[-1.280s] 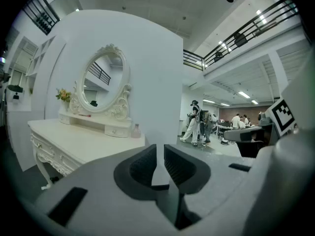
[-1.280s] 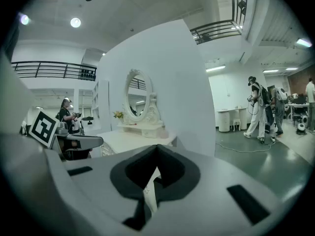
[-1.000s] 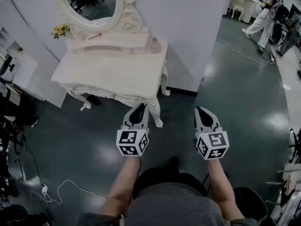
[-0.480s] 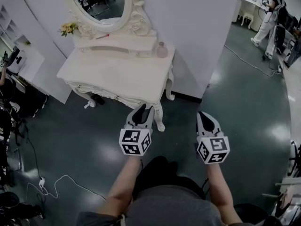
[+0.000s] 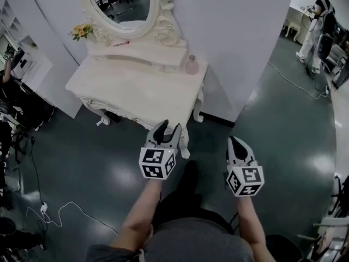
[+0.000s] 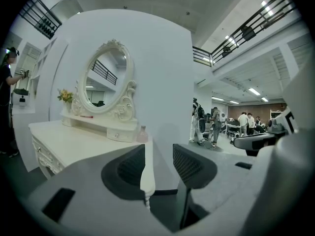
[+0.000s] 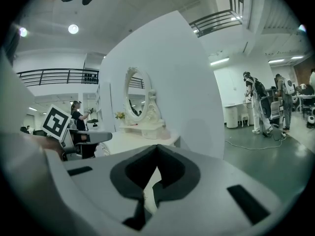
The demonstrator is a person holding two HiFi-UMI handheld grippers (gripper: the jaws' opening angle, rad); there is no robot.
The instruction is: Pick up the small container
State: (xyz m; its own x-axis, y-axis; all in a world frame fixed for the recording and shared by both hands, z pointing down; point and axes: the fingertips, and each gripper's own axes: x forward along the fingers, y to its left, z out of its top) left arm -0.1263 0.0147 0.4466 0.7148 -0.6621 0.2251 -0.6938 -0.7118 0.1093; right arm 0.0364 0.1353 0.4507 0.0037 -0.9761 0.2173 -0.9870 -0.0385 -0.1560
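Observation:
The small container [image 5: 191, 65], a pale pink bottle, stands at the right end of the white dressing table [image 5: 136, 89], against the wall. It also shows in the left gripper view as the small container [image 6: 142, 134] beyond the jaws. My left gripper [image 5: 169, 129] hovers over the floor in front of the table's right front leg; its jaws are opening with nothing between them. In its own view the left gripper [image 6: 158, 157] shows a clear gap. The right gripper [image 5: 234, 141] hangs further right over the floor, shut and empty, as the right gripper [image 7: 156, 149] also shows.
An oval mirror [image 5: 122, 4] tops the table, with a yellow flower posy [image 5: 82, 31] and a red pen [image 5: 122, 43] on its raised shelf. People [image 5: 319, 15] stand at the far right, another person [image 5: 8, 75] at the left. A white cable [image 5: 60, 214] lies on the floor.
The left gripper's jaws have parted from shut to open. The dressing table has shifted right in the head view. Both grippers stay over the floor.

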